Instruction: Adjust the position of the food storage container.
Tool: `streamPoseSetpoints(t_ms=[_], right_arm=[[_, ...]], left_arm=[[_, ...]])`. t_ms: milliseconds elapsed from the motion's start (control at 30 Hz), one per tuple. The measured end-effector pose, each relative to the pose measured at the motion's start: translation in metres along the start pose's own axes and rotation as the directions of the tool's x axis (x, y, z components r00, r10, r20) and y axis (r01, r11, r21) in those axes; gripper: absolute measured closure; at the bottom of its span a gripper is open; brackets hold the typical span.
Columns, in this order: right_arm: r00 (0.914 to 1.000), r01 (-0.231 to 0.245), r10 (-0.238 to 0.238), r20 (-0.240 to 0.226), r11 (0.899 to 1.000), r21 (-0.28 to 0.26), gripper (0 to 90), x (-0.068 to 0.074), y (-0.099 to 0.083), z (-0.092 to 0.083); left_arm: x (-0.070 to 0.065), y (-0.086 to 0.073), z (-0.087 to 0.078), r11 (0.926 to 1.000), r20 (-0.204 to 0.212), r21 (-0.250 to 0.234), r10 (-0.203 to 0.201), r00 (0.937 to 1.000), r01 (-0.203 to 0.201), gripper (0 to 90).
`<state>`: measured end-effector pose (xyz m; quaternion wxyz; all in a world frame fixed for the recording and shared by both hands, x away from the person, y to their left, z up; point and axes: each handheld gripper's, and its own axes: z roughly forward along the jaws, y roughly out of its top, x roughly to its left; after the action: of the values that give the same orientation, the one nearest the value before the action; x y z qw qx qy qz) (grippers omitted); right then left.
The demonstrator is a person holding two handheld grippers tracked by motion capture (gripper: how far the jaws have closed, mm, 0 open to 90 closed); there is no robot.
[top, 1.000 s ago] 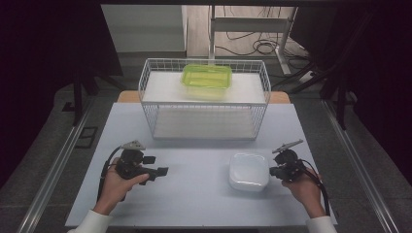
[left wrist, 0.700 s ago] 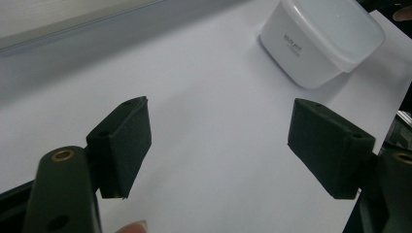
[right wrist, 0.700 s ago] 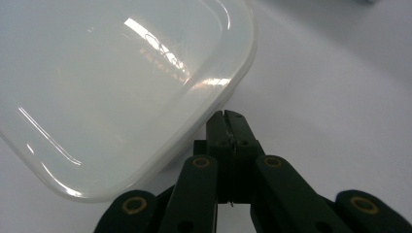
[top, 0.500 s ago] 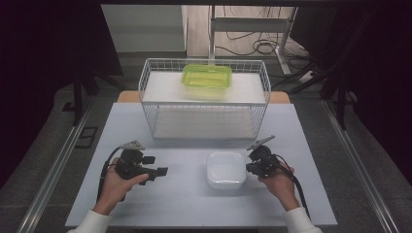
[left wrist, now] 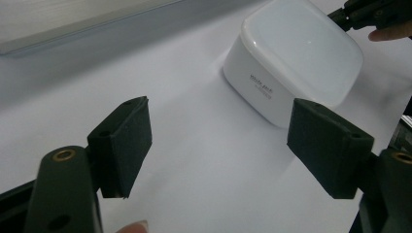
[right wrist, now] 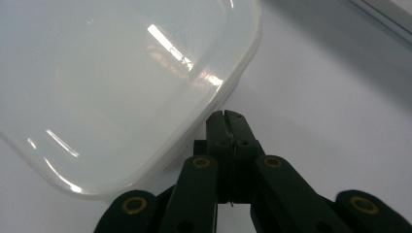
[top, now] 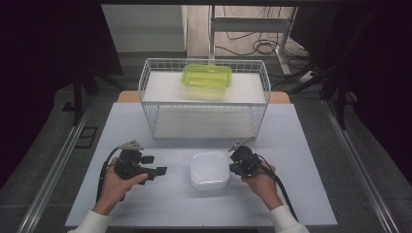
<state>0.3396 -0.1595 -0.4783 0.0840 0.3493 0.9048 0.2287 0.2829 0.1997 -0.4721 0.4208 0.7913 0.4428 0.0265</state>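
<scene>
A white lidded plastic container (top: 210, 170) sits on the white table (top: 301, 145) near its front middle. My right gripper (top: 234, 164) is at the container's right side, jaws shut with nothing between them. In the right gripper view the closed tips (right wrist: 227, 117) rest against the edge of the container (right wrist: 111, 82). To the container's left, a short gap away, my left gripper (top: 154, 164) is open and pointed at it. The left gripper view shows its pads (left wrist: 124, 141) spread wide, with the container (left wrist: 296, 53) ahead and to the right.
A white wire basket (top: 145, 92) stands across the back of the table with a green lidded container (top: 207, 76) on its upper shelf. Bare table lies between the basket and the white container. Beyond the table are dark floor and cables.
The right gripper has slid left across the table with the white container moving ahead of it, from the right side toward the middle. The left gripper has stayed in place.
</scene>
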Motion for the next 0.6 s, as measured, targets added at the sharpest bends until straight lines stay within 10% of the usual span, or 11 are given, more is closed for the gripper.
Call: streamPoseSetpoints(t_ms=[400,600], right_arm=[[0.9985,0.046,-0.046,-0.031,0.999,0.0,89.2,0.016,0.005,0.004],[0.9992,0.025,-0.027,-0.03,0.998,-0.058,89.2,0.009,0.0,-0.01]], left_arm=[[-0.001,-0.001,0.002,0.9999,0.0,0.012,0.002,1.0,-0.002,23.5],[-0.003,0.0,-0.004,0.9982,-0.005,-0.054,-0.025,0.9997,0.025,24.1]])
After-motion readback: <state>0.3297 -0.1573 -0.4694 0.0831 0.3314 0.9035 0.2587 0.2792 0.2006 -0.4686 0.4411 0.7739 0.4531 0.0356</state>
